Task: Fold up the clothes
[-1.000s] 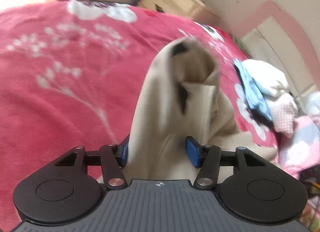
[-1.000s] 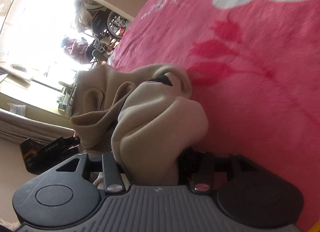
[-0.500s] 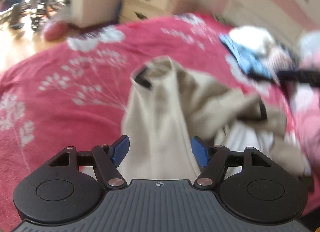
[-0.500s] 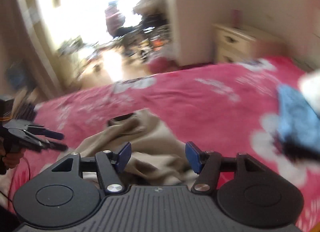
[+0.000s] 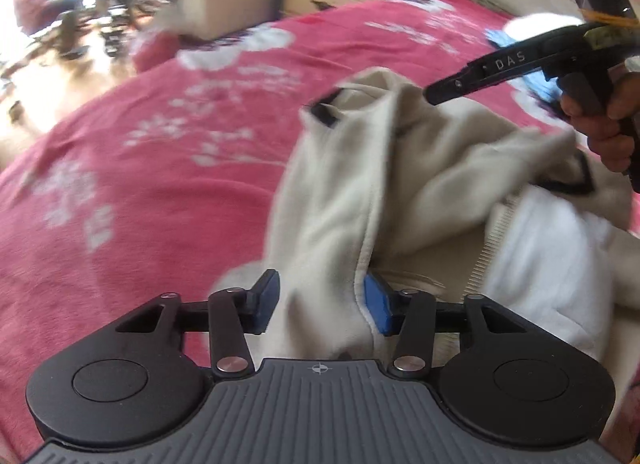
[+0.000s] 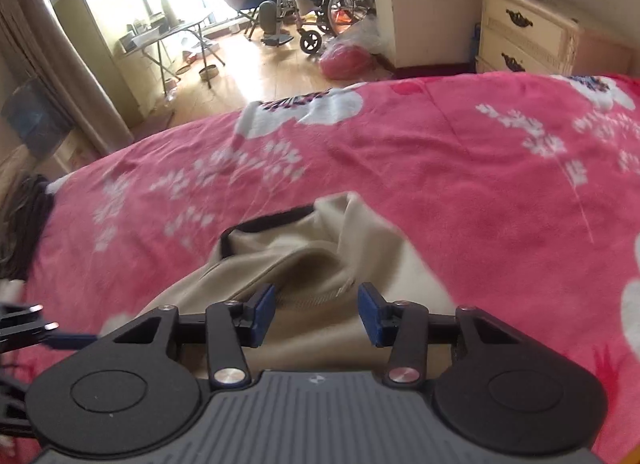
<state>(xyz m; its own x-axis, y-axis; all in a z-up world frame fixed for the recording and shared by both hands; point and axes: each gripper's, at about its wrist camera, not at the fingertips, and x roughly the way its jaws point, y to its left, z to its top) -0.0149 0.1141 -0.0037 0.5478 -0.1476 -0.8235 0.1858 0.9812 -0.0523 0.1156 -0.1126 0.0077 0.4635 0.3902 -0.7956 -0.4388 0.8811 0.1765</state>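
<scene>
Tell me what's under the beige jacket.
The beige jacket lies crumpled on the pink blanket. Its white lining shows at one side. Anything beneath its folds is hidden.

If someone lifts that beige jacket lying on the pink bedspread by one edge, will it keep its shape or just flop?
The beige jacket would probably flop: it already lies crumpled in soft folds. Its fleecy-looking cloth seems light and likely grips rather than slips. It sags between the left gripper pads.
</scene>
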